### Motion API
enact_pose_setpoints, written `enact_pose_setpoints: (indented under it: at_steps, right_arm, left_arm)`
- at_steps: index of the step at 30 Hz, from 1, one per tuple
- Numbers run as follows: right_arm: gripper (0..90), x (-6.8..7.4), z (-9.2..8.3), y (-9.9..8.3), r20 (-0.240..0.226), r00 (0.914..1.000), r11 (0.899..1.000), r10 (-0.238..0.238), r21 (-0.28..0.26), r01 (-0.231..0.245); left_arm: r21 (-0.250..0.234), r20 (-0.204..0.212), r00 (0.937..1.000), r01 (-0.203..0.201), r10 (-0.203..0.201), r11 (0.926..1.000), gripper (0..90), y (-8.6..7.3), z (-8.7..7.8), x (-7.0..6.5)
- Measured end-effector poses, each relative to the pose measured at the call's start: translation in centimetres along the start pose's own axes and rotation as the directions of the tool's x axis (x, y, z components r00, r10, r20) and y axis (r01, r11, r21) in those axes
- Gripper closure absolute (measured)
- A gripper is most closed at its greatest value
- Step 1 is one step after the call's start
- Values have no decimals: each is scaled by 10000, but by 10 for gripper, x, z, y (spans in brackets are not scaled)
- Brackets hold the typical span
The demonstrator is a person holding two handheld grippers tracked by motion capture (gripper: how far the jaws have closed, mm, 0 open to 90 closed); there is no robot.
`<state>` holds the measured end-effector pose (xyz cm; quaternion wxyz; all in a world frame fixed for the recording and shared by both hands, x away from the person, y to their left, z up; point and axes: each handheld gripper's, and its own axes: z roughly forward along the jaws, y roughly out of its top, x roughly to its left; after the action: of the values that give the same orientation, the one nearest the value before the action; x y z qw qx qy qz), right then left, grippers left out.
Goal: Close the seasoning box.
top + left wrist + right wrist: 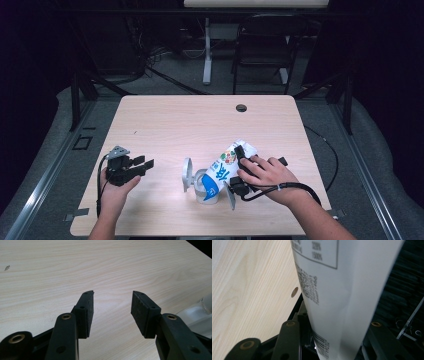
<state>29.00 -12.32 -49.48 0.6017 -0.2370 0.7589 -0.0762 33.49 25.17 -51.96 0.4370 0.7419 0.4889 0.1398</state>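
Nearest the person, the right gripper [239, 167] is clamping a white pouch [224, 169], its black fingers [294, 337] pressing on both sides of the bag, so they are closed on it. In the right gripper view the pouch's back is showing a QR code, a printed table and a barcode down by the fingers. The right hand [267, 176] is lying over the gripper, and a black cable is looping off toward the desk's right edge. The pouch is leaning tilted, its lower blue-printed end sitting over the mouth of a clear container [205, 190] at the near middle of the desk [170, 125], with its top angled up and to the right.

To the left, well apart from the pouch, the left gripper [145, 163] is resting in the left hand [114, 192] just above the wood, its fingers [86, 312] standing open with nothing between them.

Farther off, a small round hole [241, 108] is sitting near the desk's far edge, and beyond it a dark chair [262, 47] is standing on the grey floor.
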Motion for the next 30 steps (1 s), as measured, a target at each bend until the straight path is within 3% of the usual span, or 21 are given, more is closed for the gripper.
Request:
enact_pose_setpoints:
  at_steps: [30]
  right_arm:
    - [631, -1, 0, 0, 84, 10000, 10000, -7, -95, 8]
  left_arm:
    - [-3, -11, 10000, 15, -15, 10000, 534, 0, 0, 0]
